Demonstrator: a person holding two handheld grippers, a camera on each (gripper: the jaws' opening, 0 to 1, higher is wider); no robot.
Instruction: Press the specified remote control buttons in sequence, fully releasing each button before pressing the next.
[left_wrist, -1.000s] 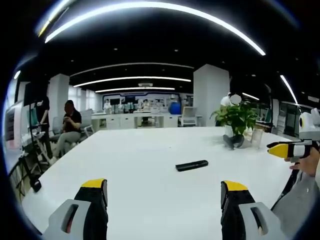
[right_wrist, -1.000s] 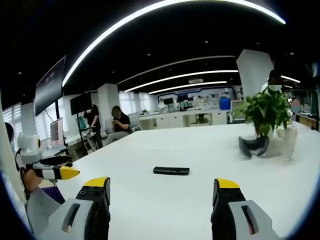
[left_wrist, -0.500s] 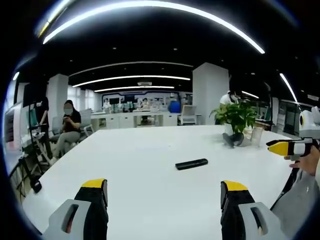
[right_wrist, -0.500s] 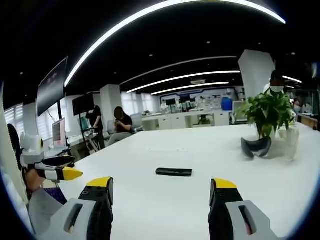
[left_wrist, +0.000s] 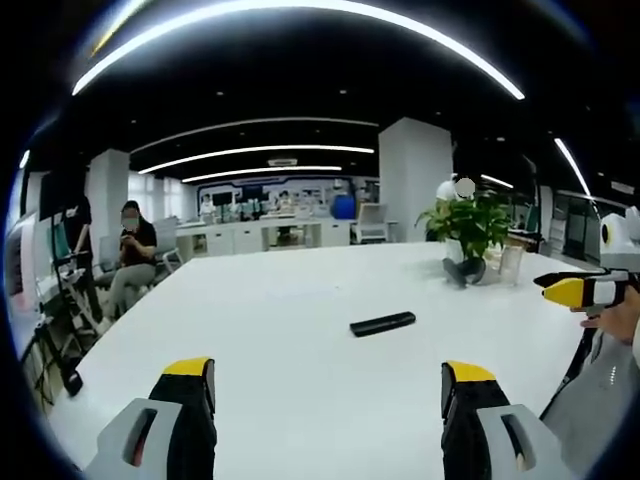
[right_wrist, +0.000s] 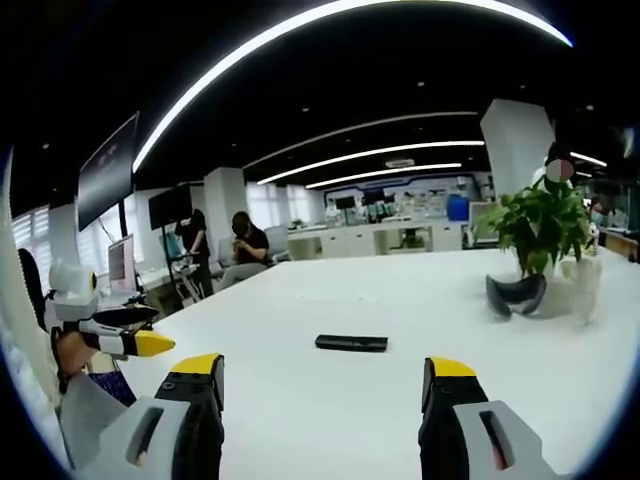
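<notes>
The counter (left_wrist: 300, 300) is plain white. The remote (left_wrist: 383, 323) on it is black. The left tool (left_wrist: 330, 420) has black jaws with yellow tips and grey sides. The right tool (right_wrist: 325, 415) has the same colours. At 3 o'clock in the right gripper view, the plant (right_wrist: 540, 225) has green leaves over a dark pot.

One black remote control (left_wrist: 383, 324) (right_wrist: 351, 343) lies on one long white table (left_wrist: 300, 300) (right_wrist: 400, 300). One potted green plant (left_wrist: 470, 226) (right_wrist: 538, 225) stands at the far side, with one dark curved object (left_wrist: 463, 272) (right_wrist: 515, 294) at its base and one clear cup (left_wrist: 512, 266) (right_wrist: 581, 283), possibly a glass, beside it. Two people (right_wrist: 245, 240) are at the table's far left: one seated (left_wrist: 130, 245), one standing (right_wrist: 190, 245). Two grippers: the left gripper (left_wrist: 330, 385) (right_wrist: 150, 344) and the right gripper (right_wrist: 325, 380) (left_wrist: 565, 292).
</notes>
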